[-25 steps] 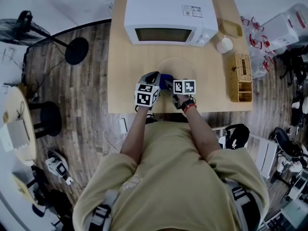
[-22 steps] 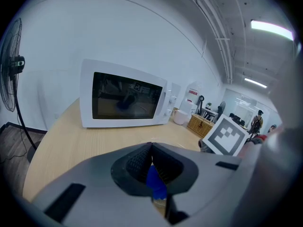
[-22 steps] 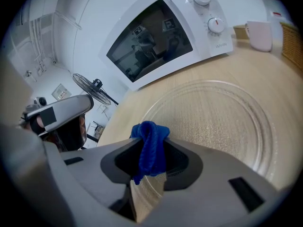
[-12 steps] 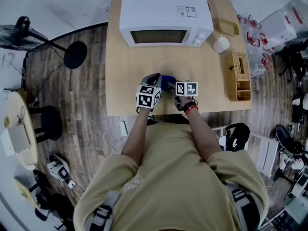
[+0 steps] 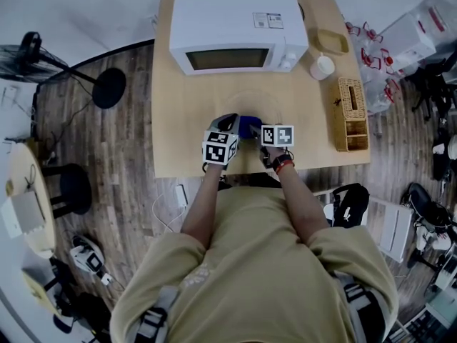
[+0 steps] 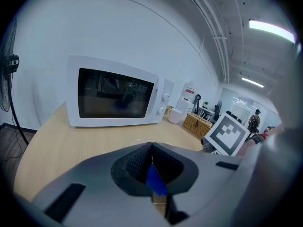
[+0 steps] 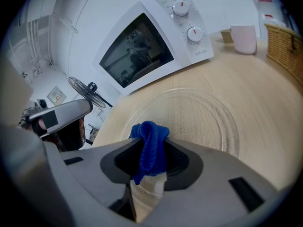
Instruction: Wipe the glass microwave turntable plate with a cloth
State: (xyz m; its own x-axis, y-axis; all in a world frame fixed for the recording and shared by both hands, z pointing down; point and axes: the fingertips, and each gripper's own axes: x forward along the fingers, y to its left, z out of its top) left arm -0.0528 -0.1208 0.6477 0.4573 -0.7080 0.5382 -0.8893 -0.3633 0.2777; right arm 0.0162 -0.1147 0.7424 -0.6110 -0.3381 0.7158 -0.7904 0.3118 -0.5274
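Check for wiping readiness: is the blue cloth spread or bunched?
Bunched: the blue cloth is a wad pinched between the right gripper's jaws.

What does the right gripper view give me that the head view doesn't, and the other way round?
Only the right gripper view: the right gripper shut on the bunched blue cloth, and the ridged rings of the glass plate just ahead of it. Only the head view: the whole table, how near its front edge both grippers sit, and the person's forearms. Both: the left gripper, the microwave, the white mug and the wicker basket.
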